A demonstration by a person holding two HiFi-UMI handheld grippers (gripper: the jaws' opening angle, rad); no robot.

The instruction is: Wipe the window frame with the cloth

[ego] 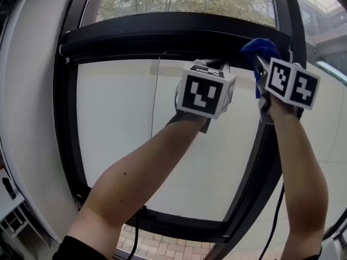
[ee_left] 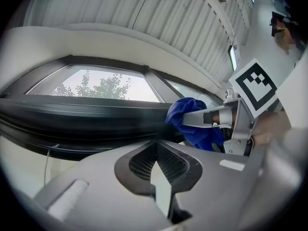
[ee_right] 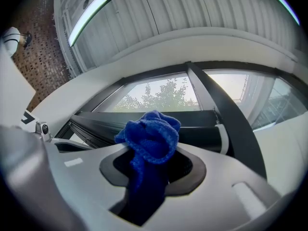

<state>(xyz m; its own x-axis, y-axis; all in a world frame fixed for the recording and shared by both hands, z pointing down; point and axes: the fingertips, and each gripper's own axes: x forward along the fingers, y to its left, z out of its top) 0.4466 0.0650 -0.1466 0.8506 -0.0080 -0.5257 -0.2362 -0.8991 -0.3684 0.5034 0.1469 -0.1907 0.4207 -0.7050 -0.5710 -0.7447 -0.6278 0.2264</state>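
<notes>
A blue cloth [ego: 261, 49] is bunched in my right gripper [ego: 260, 61], which is shut on it and holds it against the right end of the black horizontal window frame bar [ego: 162, 34]. In the right gripper view the cloth [ee_right: 151, 139] bulges out over the jaws of the gripper [ee_right: 155, 163], just before the bar [ee_right: 202, 124]. My left gripper [ego: 214, 65] is raised just left of it, below the bar, shut with nothing in it. The left gripper view shows its jaws [ee_left: 158, 163] closed together, the bar [ee_left: 72, 121] ahead, and the cloth [ee_left: 190, 121] at the right.
A black vertical frame post [ego: 288, 15] meets the bar right beside the cloth. The lower frame [ego: 179, 222] curves beneath a pale pane. A white wall [ego: 32, 91] is at the left, and a black cable [ego: 274, 221] hangs under my right arm. Trees show outside.
</notes>
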